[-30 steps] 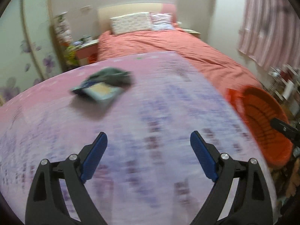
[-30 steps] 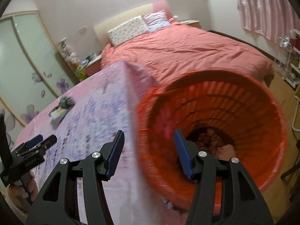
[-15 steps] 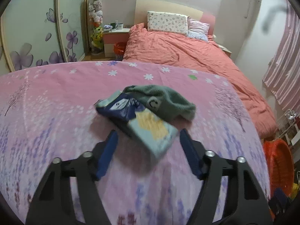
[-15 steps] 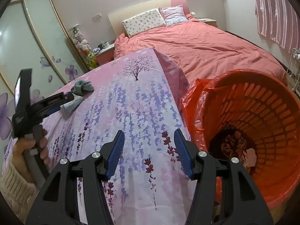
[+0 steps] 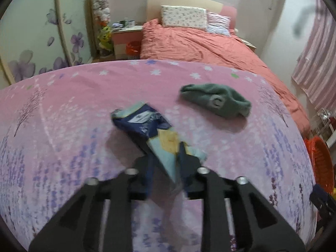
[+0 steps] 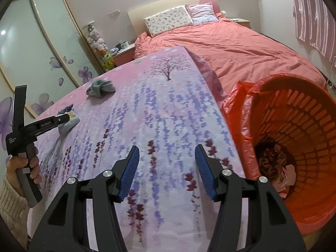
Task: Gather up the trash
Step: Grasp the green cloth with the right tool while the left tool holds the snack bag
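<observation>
A blue and pale snack wrapper [image 5: 147,126] lies on the pink flowered tablecloth [image 5: 73,126]. My left gripper [image 5: 168,163] has its jaws closing, and the wrapper's near tip is pinched between them. A green sock [image 5: 216,101] lies apart from the wrapper, further back to the right. In the right wrist view, my left gripper [image 6: 67,117] grips the wrapper [image 6: 69,125] at the far left, with the sock [image 6: 100,88] beyond. My right gripper [image 6: 167,168] hangs open over the cloth with nothing in it, beside the orange bin [image 6: 304,126].
The bin has a red liner and holds crumpled trash [image 6: 273,161]. It stands off the table's right edge. A bed with a coral cover [image 6: 231,48] lies beyond the table. A hand in a cream sleeve [image 6: 19,168] holds the left gripper.
The left jaws have narrowed from wide apart onto the wrapper's near end. The wrapper has come out from under the sock. The right gripper shifted left, away from the bin.
</observation>
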Demonstrator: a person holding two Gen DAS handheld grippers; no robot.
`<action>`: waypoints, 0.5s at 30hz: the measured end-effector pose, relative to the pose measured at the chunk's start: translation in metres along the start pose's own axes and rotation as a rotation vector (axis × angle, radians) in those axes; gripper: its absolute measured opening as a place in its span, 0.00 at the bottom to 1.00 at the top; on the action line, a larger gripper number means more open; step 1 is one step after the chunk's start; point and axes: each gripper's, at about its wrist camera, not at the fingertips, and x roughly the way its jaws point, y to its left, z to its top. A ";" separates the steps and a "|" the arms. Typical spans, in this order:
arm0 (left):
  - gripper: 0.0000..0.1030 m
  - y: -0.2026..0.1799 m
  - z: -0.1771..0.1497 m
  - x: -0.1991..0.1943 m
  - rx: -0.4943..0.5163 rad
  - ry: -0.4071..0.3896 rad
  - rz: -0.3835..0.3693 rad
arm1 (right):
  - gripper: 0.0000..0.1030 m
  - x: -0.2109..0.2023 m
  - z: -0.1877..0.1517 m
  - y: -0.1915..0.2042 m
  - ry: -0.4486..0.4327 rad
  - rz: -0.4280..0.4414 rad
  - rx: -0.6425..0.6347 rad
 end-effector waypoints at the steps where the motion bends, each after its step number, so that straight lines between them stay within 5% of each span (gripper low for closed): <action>1: 0.51 0.001 0.001 0.000 -0.016 -0.004 0.001 | 0.54 0.000 0.000 0.002 0.000 0.001 -0.001; 2: 0.62 0.002 0.001 0.001 -0.029 -0.008 0.002 | 0.54 0.000 0.000 0.003 0.000 0.001 -0.005; 6: 0.66 0.000 0.008 0.010 -0.065 -0.001 0.018 | 0.54 0.001 0.000 0.005 0.003 -0.010 -0.014; 8: 0.45 0.000 0.010 0.020 -0.059 0.027 0.067 | 0.54 0.004 0.001 0.004 0.008 -0.011 -0.008; 10: 0.34 0.001 0.012 0.019 -0.037 0.030 0.099 | 0.54 0.007 0.002 0.006 0.013 -0.009 -0.010; 15: 0.32 0.026 0.003 0.008 0.019 0.034 0.157 | 0.54 0.019 0.005 0.022 0.023 -0.009 -0.053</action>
